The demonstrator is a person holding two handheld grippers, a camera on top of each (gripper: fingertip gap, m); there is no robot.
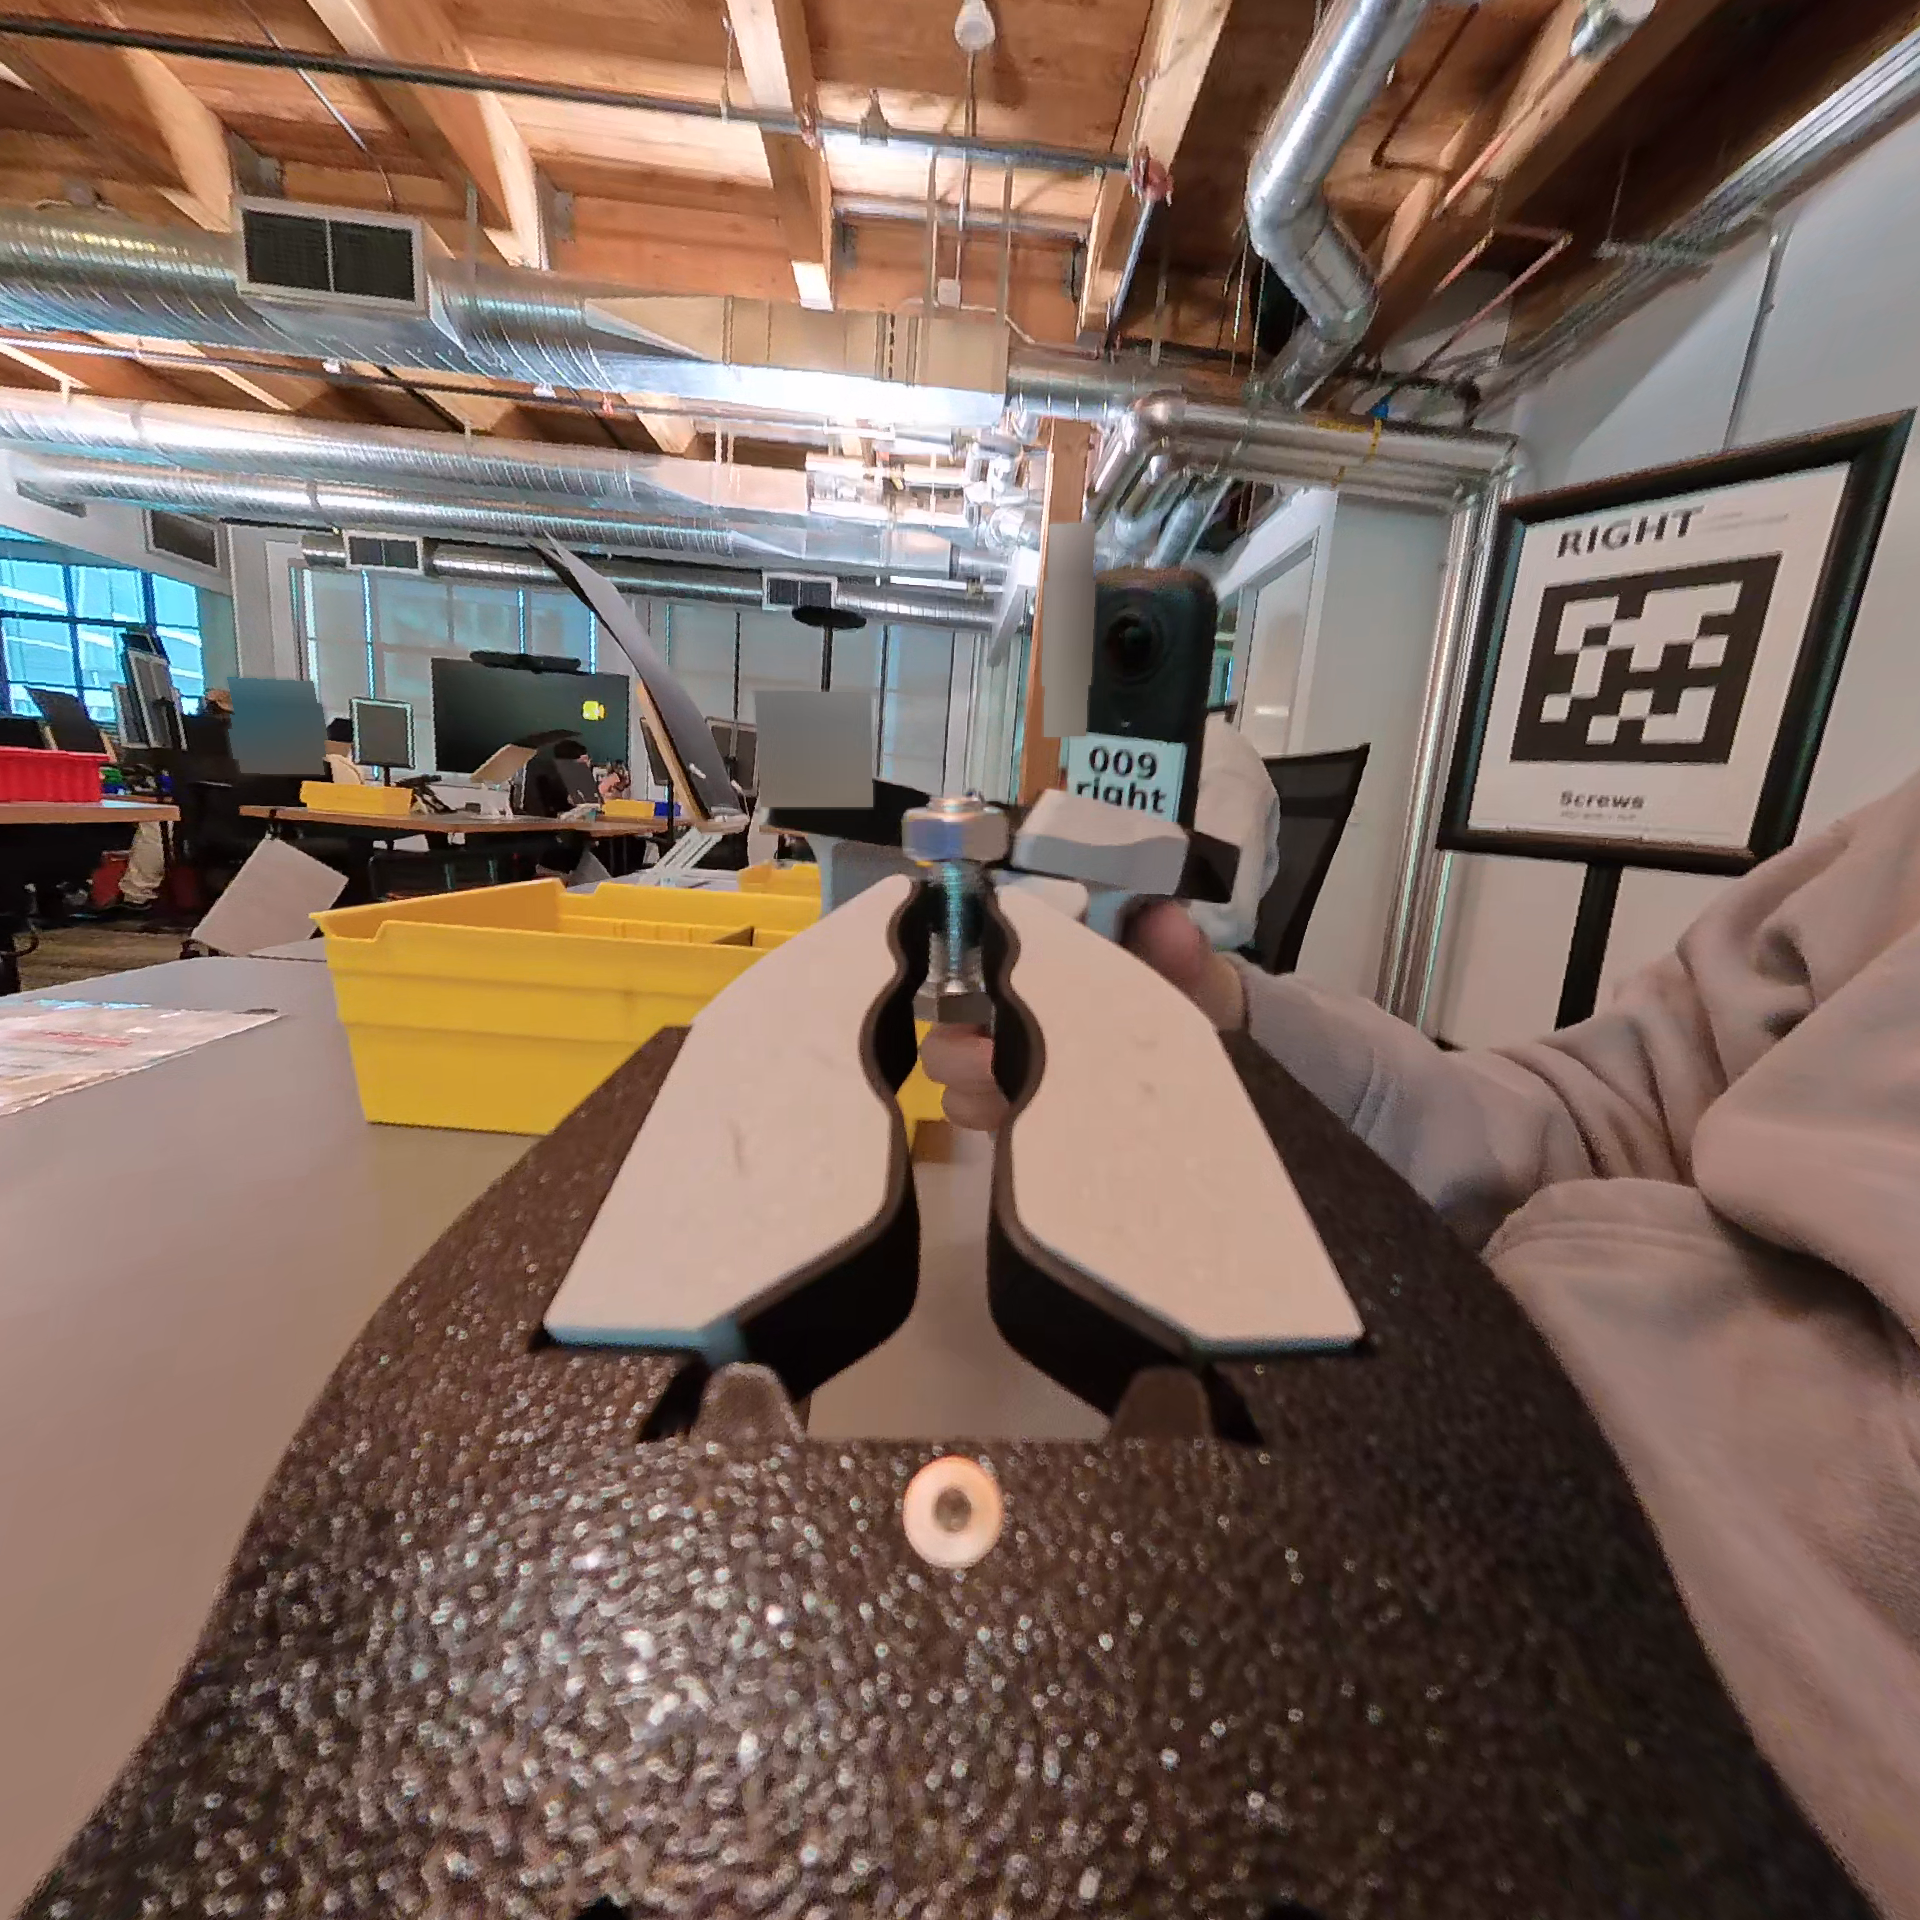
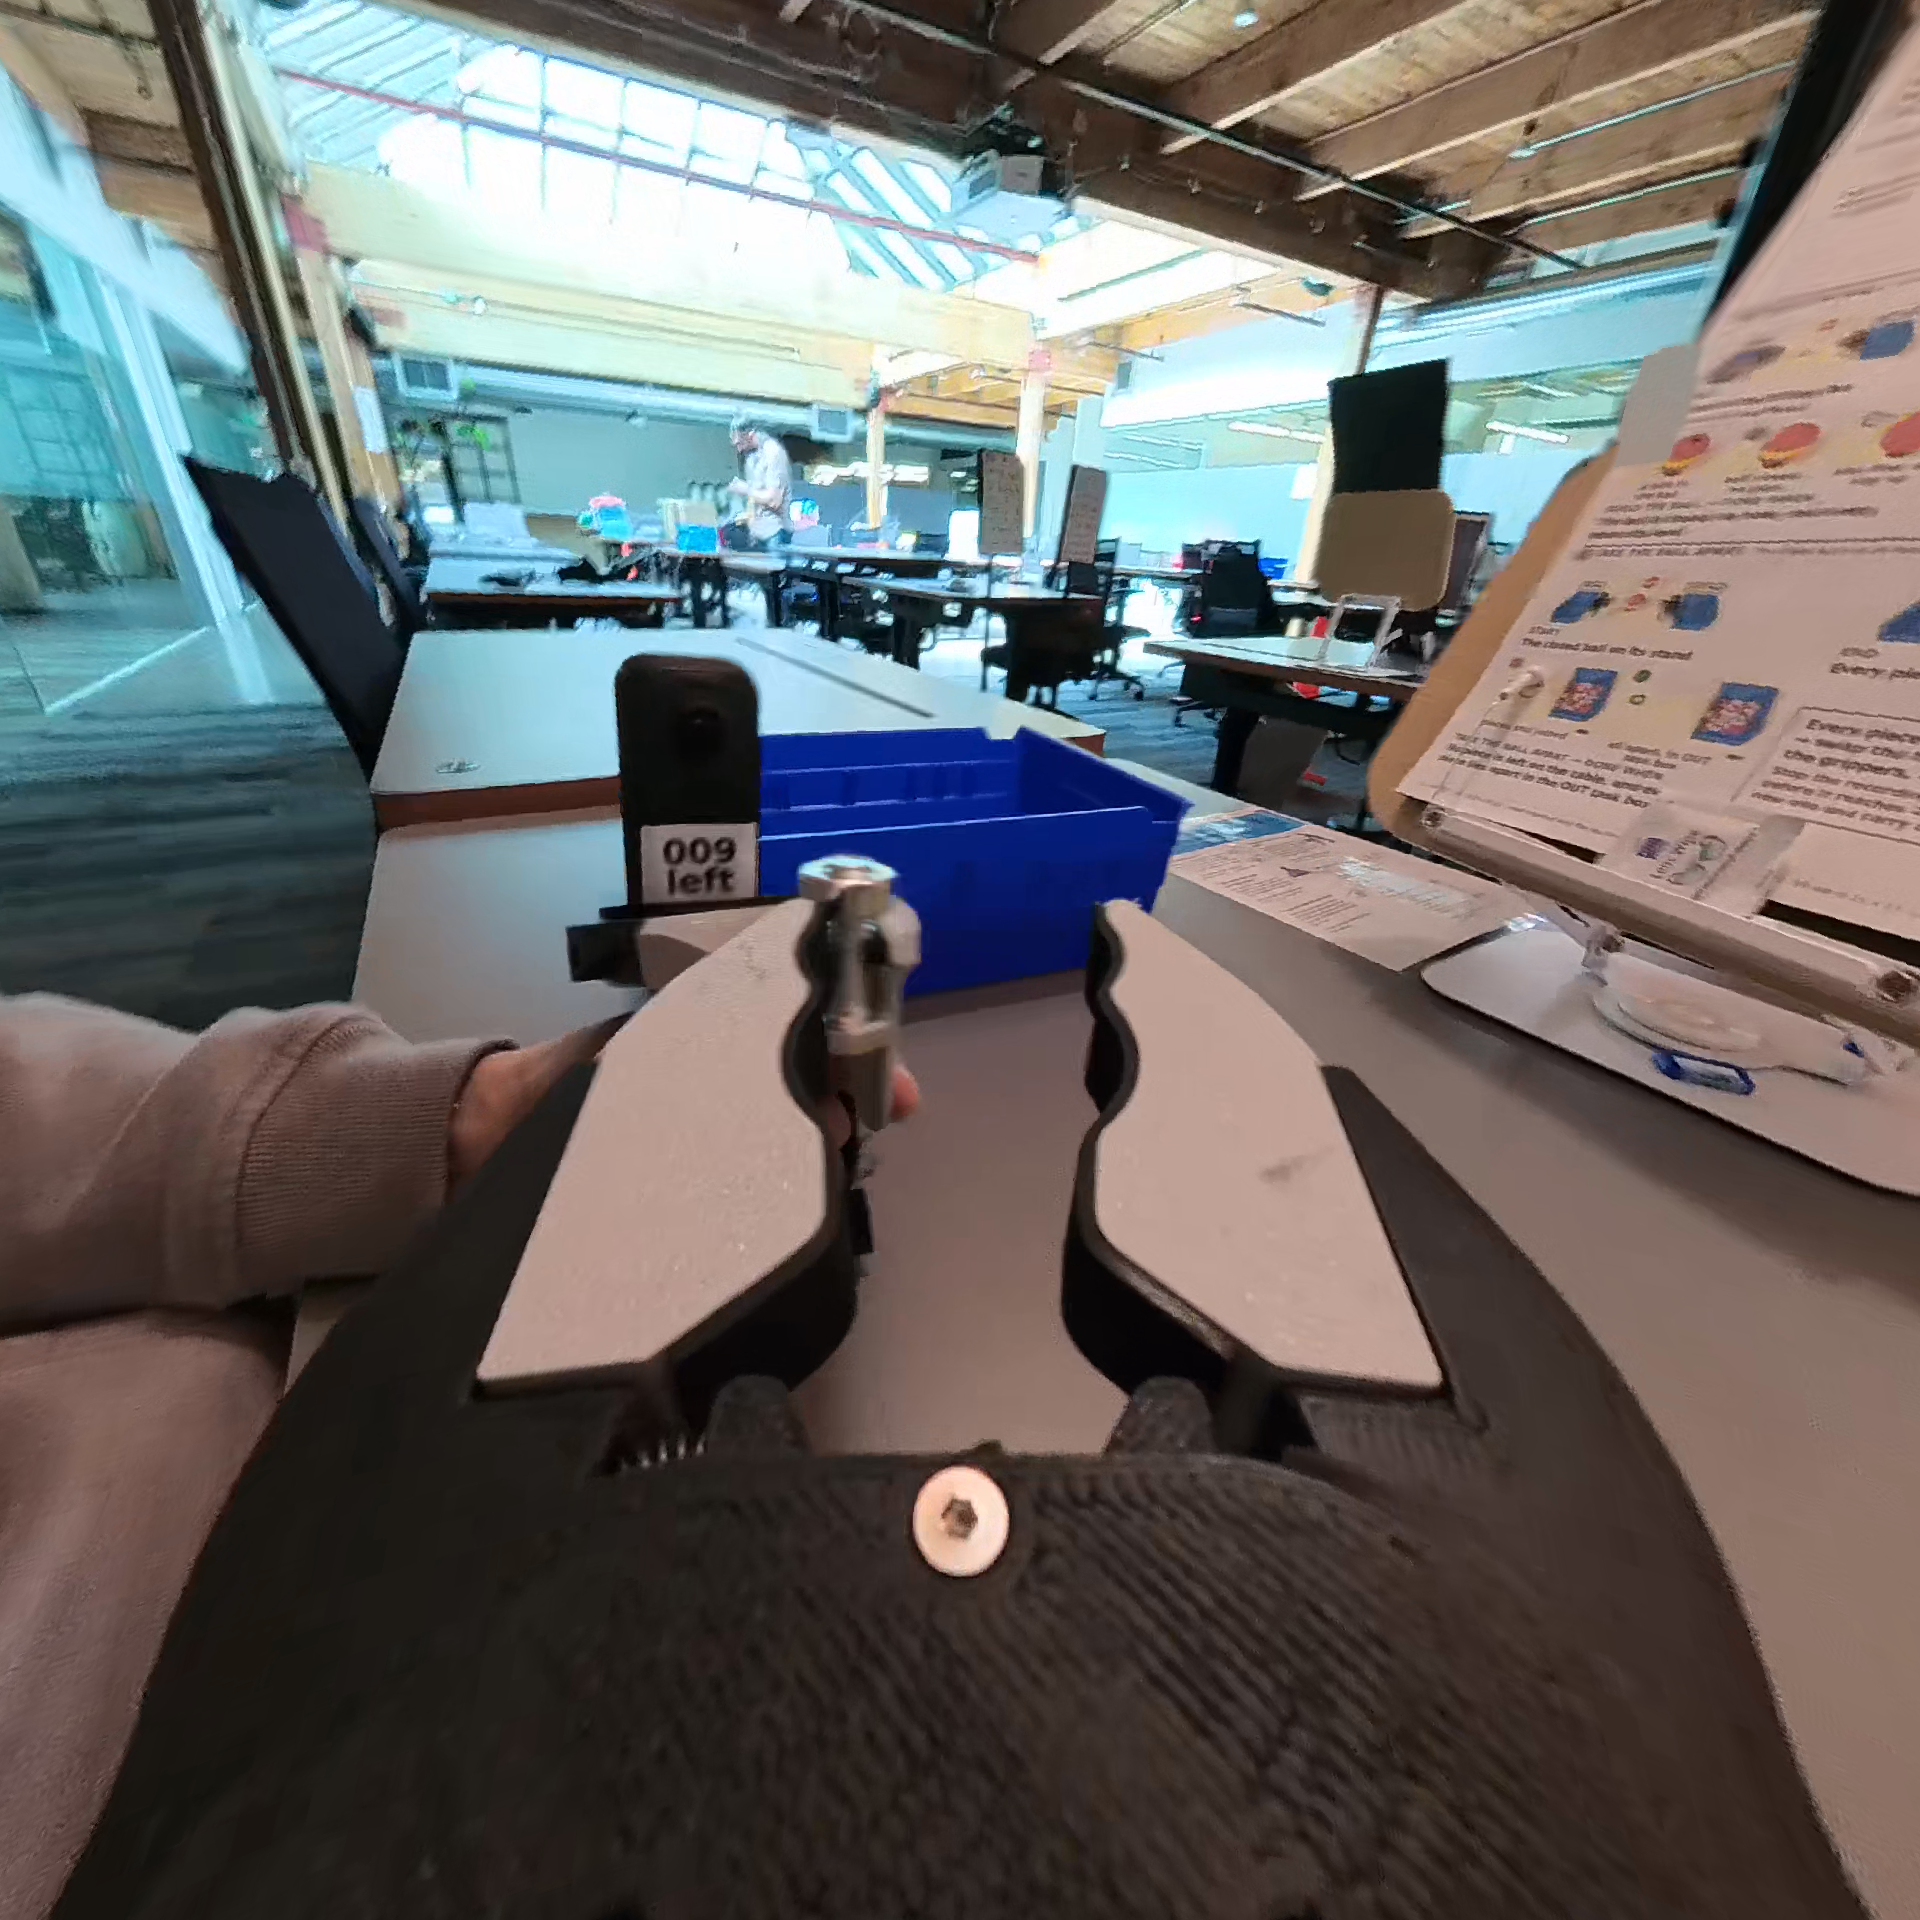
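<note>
A grey table (image 2: pixel 1558 1351) carries everything, with bare surface running out toward 12 o'clock past the bins. In the right wrist view a blue bin (image 2: pixel 987 831) stands at 12 o'clock, a printed instruction sheet on a tilted stand (image 2: pixel 1714 644) at 2 o'clock, and a flat printed leaflet (image 2: pixel 1340 883) just below it. In the left wrist view a yellow bin (image 1: pixel 520 977) sits at 10 o'clock, and a framed sign with a black-and-white square marker (image 1: pixel 1652 644) stands at 2 o'clock. Each gripper bears a black camera with a small printed label.

The left gripper (image 1: pixel 951 935) is clenched on a silver bolt (image 1: pixel 951 914), upright, threaded, with a hex nut (image 1: pixel 951 831) near its upper end; both pads press its shank. The right gripper (image 2: pixel 966 997) is released, its fingers (image 2: pixel 1195 1091) spread wide. The bolt stands just beside its left finger at 11 o'clock, well apart from the other.
</note>
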